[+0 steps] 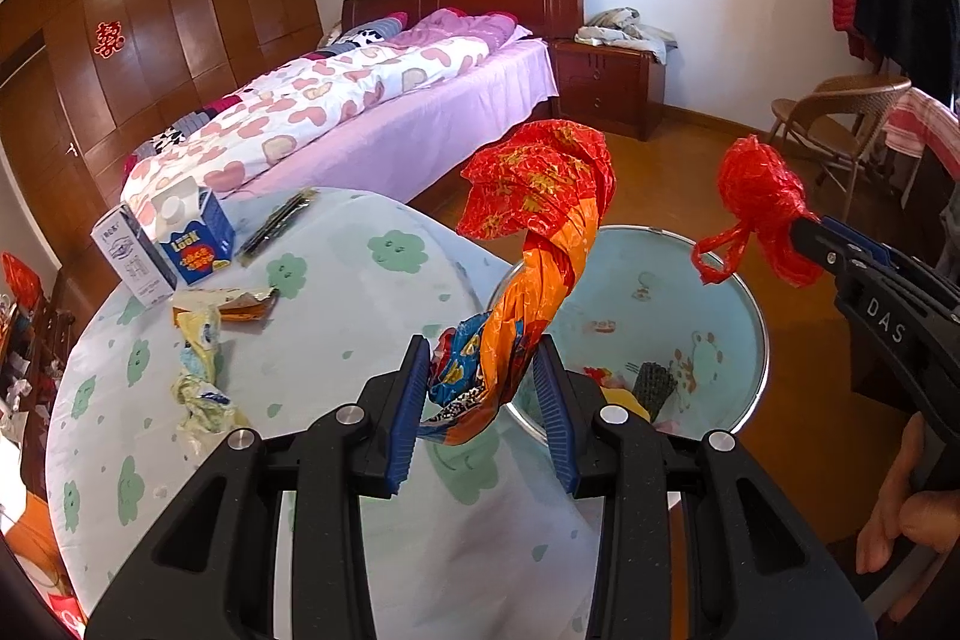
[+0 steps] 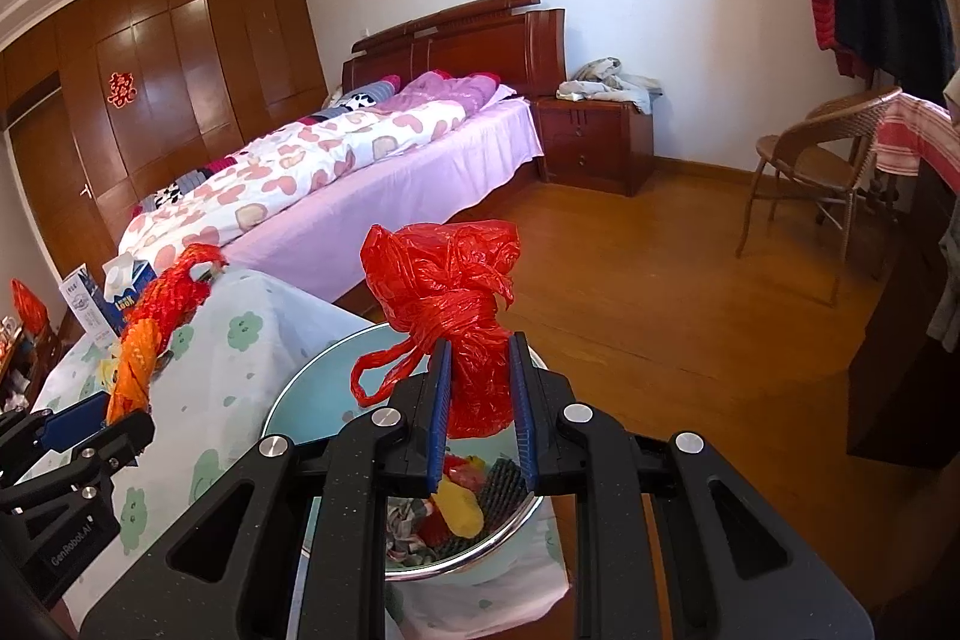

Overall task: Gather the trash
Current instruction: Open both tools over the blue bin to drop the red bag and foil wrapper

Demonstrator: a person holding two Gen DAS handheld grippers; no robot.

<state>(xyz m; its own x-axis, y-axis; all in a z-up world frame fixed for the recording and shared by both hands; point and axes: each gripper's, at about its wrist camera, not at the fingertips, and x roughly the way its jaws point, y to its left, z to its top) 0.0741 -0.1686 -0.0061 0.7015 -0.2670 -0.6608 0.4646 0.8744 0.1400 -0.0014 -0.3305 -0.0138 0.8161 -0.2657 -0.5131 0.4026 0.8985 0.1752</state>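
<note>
My left gripper [image 1: 483, 403] is shut on a twisted orange and red plastic wrapper [image 1: 534, 232] and holds it upright over the near rim of a light blue trash bin [image 1: 744, 304]. My right gripper [image 2: 480, 400] is shut on a knotted red plastic bag [image 2: 447, 274] and holds it above the same bin [image 2: 288, 400]. The bin holds several bits of trash. The red bag also shows in the left wrist view [image 1: 759, 202], right of the wrapper. The wrapper also shows in the right wrist view [image 2: 153, 322].
A round table [image 1: 360, 292] with a cloud-print cloth carries two cartons [image 1: 162, 244], a dark wrapper [image 1: 276, 226] and crumpled yellow wrappers [image 1: 204, 340]. A bed [image 2: 360, 172], a nightstand [image 2: 594, 142] and a wicker chair [image 2: 822, 160] stand beyond on the wooden floor.
</note>
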